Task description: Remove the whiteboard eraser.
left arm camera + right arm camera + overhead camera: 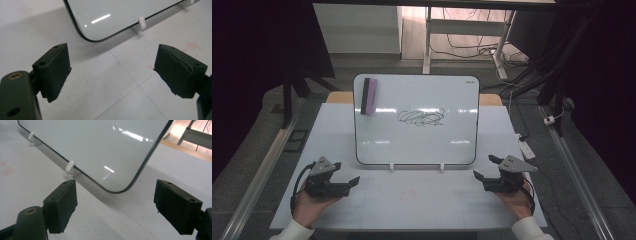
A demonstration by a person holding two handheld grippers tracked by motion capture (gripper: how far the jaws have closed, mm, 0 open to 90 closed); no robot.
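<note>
Hands came in from the near edge of the white surface [412, 200], one at each side, palms low on it. Left tongs [346, 183] pointed inward toward the middle, jaws spread wide and holding nothing. Right tongs [484, 172] mirrored them, jaws equally wide apart and empty, touching nothing. Between and beyond them the whiteboard [417, 135] leaned upright on two small white clips, bearing a black scribble [420, 117] at its middle and a purple eraser [370, 96] stuck near its upper left corner.
</note>
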